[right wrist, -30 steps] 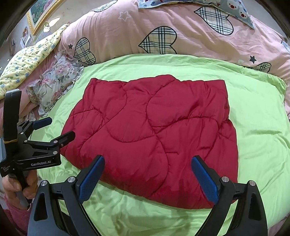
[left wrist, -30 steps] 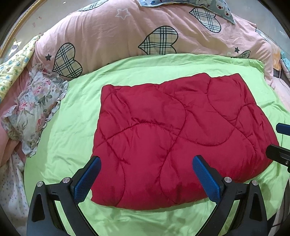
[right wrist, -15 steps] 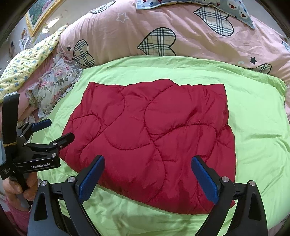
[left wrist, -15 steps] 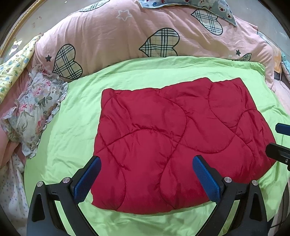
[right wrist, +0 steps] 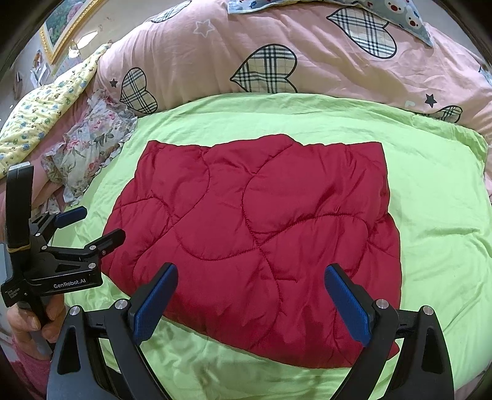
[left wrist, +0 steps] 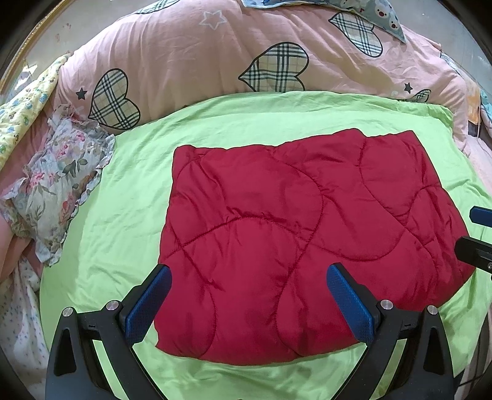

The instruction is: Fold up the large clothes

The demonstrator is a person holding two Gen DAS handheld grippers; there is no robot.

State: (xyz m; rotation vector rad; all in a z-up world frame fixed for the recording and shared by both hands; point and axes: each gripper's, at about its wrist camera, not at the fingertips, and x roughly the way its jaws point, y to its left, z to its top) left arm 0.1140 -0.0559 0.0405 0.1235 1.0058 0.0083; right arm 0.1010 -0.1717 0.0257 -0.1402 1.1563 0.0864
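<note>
A pink duvet point(left wrist: 215, 52) with plaid hearts and small stars fills the far part of both views. In front of it lies a light green sheet point(left wrist: 129, 197), spread over the bed and a little wrinkled. On the middle of this sheet lies the red quilted garment point(left wrist: 295, 246), folded into a thick, nearly rectangular bundle with curved stitching lines over its surface. It lies flat, and green sheet shows on all its sides. In the right wrist view the same garment point(right wrist: 261, 234) has its near edge close to the camera.

At the left of the sheet lies a floral cushion point(left wrist: 52, 190) with a frilled edge, touching the border of the green sheet. Behind it, a yellow printed cloth point(right wrist: 46, 107) lies at the far left. A framed picture point(right wrist: 64, 27) shows in the top left corner of the right wrist view.

The left gripper point(left wrist: 249, 304) hangs above the near edge of the garment with its jaws spread wide and nothing between them. In the right wrist view it point(right wrist: 92, 227) is seen from the side, just beside the left edge of the garment, and the left hand point(right wrist: 27, 323) holds its handle. The right gripper point(right wrist: 250, 303) also hovers over the near edge, jaws wide apart and empty.
</note>
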